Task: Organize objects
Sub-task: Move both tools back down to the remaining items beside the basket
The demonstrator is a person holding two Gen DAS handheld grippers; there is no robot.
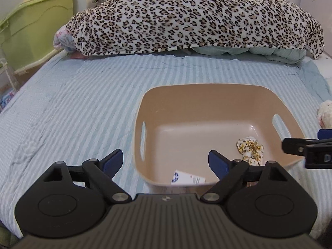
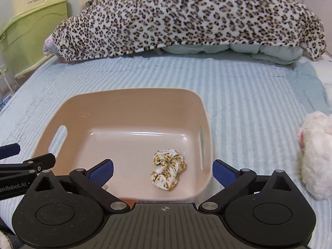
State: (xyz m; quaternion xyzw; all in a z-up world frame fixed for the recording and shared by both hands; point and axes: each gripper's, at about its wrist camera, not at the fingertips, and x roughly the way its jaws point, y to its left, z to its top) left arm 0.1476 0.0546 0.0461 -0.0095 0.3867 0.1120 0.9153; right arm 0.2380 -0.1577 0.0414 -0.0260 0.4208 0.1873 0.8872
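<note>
A beige plastic basket with handle slots sits on the striped bed; it also shows in the right wrist view. Inside lies a white scrunchie with yellow flowers and a white packet by the near wall. My left gripper is open and empty over the basket's near left corner. My right gripper is open and empty over the basket's near edge, above the scrunchie. A white plush toy lies on the bed to the right of the basket; its edge shows in the left wrist view.
A leopard-print blanket is heaped over bedding at the far end of the bed. A green plastic bin stands off the bed's left side. Light blue striped bedspread stretches left of the basket.
</note>
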